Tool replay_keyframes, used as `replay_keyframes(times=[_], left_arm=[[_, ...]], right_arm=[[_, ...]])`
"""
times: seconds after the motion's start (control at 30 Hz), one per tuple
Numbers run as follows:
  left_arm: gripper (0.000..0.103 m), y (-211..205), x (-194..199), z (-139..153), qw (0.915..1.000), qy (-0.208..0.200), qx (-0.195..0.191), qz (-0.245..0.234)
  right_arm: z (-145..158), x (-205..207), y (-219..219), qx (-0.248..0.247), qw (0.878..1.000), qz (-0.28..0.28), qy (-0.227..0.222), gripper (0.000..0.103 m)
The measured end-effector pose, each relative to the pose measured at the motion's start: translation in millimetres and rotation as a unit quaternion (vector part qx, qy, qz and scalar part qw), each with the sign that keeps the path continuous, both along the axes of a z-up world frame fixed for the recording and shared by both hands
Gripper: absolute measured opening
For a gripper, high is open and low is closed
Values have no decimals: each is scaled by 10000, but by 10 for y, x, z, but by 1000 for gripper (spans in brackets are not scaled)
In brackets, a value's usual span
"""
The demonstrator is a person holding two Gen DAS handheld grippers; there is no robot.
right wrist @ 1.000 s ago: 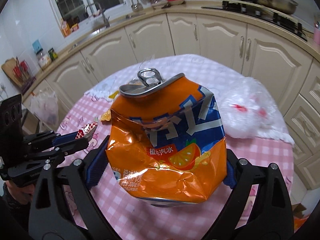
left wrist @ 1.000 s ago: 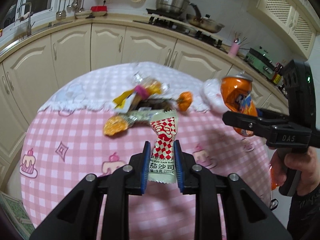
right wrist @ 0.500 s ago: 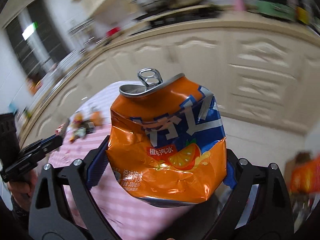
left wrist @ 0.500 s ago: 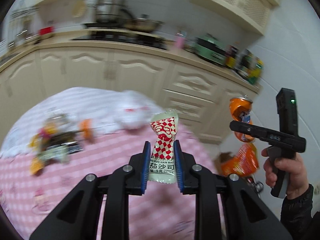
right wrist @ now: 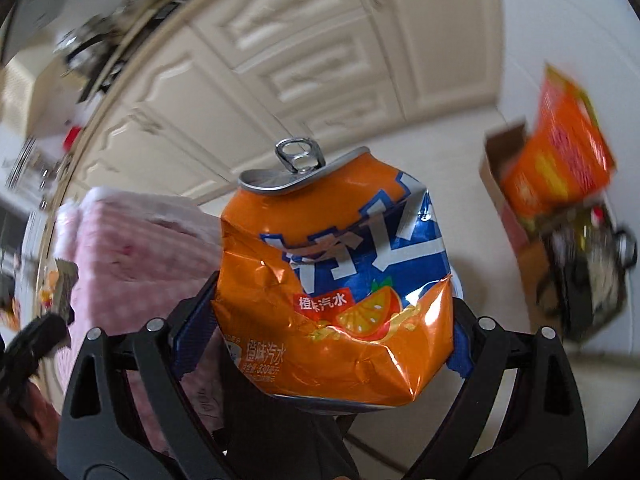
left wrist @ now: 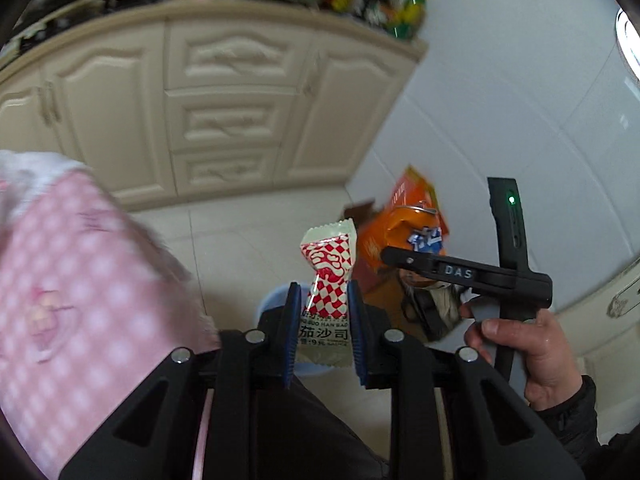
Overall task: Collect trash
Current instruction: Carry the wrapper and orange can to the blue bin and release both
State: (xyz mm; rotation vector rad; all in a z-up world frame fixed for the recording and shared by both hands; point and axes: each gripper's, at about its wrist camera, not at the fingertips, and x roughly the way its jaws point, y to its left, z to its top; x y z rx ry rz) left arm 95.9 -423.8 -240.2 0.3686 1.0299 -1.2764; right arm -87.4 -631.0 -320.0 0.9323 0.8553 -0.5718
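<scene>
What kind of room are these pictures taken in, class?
Most likely a home kitchen: cream panelled cabinets with drawers under a long countertop crowded with blurred containers, plus a table under a pink checked tablecloth.

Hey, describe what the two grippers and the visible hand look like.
Both the left gripper and the right gripper are black linkages with silver pivot bolts and blue ribbed pads. The right one reads "DAS" and shows a green light. The right hand is bare, with a dark sleeve.

Black right gripper [left wrist: 394, 257] arm reads "DAS"; red-white checked snack wrapper [left wrist: 329, 288] reads "茄沙司"; crushed orange drink can [right wrist: 336, 280] reads "橙味汽水".
</scene>
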Motion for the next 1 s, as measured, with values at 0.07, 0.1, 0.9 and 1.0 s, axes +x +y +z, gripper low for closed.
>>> replay_keyframes(times=[0.07, 0.1, 0.9, 1.0], left_arm=[[22, -198, -99, -196, 9995, 40, 282, -119], [22, -270, -130, -275, 9991, 60, 390, -144], [90, -1188, -113, -1232, 9845, 65, 1743, -184], [91, -1108, -96, -1095, 9874, -10, 1580, -101]], right_arm=[[-184, -75, -32, 224, 9997, -127, 29, 90], [-302, -109, -64, 333, 9993, -175, 88, 90], [-1052, -453, -361, 1124, 9884, -930, 413, 97], [-964, -407, -342, 1045, 9895, -910, 409, 97]])
